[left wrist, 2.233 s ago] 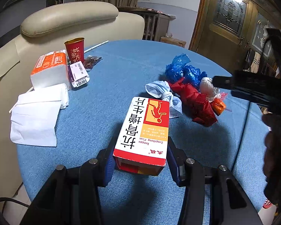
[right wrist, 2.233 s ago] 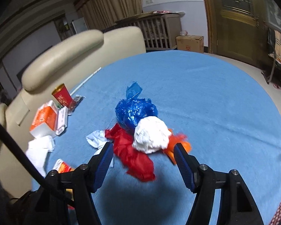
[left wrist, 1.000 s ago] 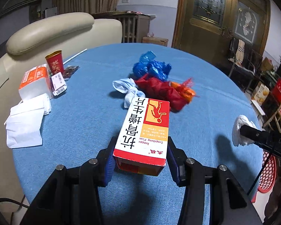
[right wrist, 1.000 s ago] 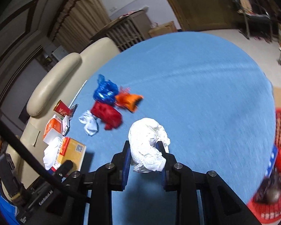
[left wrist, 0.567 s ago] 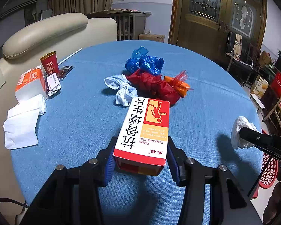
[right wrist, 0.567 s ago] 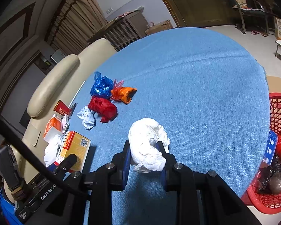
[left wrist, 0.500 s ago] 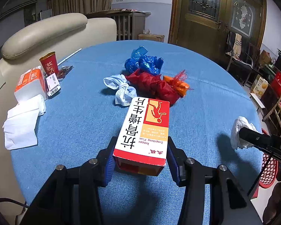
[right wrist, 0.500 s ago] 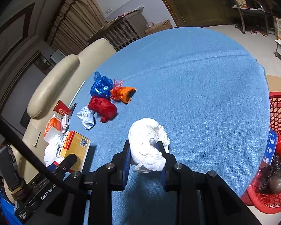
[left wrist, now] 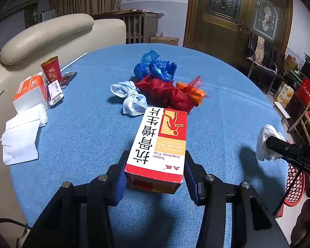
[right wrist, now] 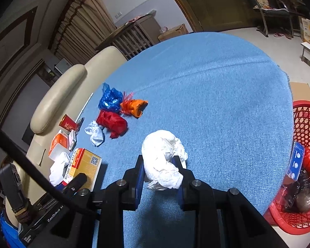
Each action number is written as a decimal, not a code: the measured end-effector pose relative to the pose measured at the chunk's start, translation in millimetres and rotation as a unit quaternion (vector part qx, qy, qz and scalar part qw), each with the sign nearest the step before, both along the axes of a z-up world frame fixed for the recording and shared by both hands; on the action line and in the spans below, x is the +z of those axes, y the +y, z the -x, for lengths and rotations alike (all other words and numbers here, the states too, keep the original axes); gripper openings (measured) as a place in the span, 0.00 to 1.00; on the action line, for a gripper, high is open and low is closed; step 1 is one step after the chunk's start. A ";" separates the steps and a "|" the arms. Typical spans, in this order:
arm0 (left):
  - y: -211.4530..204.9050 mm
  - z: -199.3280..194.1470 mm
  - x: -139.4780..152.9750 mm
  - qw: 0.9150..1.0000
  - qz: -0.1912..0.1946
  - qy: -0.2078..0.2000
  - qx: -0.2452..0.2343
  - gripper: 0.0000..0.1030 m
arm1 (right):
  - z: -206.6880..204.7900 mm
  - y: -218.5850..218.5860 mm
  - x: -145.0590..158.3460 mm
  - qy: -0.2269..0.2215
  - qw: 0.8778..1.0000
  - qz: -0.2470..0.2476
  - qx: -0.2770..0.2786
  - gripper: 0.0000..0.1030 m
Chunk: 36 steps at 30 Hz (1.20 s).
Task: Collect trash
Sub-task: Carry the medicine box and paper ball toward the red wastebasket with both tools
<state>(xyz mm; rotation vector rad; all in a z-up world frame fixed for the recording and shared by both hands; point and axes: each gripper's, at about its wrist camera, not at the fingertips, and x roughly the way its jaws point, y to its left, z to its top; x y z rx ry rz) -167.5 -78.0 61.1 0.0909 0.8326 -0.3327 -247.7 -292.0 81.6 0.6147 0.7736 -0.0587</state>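
The right gripper [right wrist: 160, 172] pinches a crumpled white paper wad [right wrist: 163, 161] short of the red mesh basket [right wrist: 305, 124]; loose folds could slip. The left gripper [left wrist: 155, 177] clamps a red-and-white cardboard box [left wrist: 161, 140].

Left gripper [left wrist: 155, 177] clamps medicine box [left wrist: 160, 142] above blue table [left wrist: 88, 128]; right gripper's white wad [left wrist: 265, 144], probably tissue.

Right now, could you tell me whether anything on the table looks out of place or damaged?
A heap of crumpled trash sits mid-table: blue bag, red bag, orange wrapper and a crushed face mask. The tissue pack beside the red cup has loose tissues spilling toward the edge.
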 end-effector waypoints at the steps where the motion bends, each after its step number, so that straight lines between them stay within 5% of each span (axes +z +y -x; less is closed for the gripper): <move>1: -0.4 0.0 -0.5 1.000 0.000 0.001 -0.001 0.49 | 0.7 -0.9 0.0 -0.001 1.000 -0.001 -0.001 0.27; 36: -23.8 6.9 8.1 1.000 -0.017 -0.008 -0.018 0.49 | 26.5 -25.6 5.4 -0.011 0.999 0.002 -0.037 0.27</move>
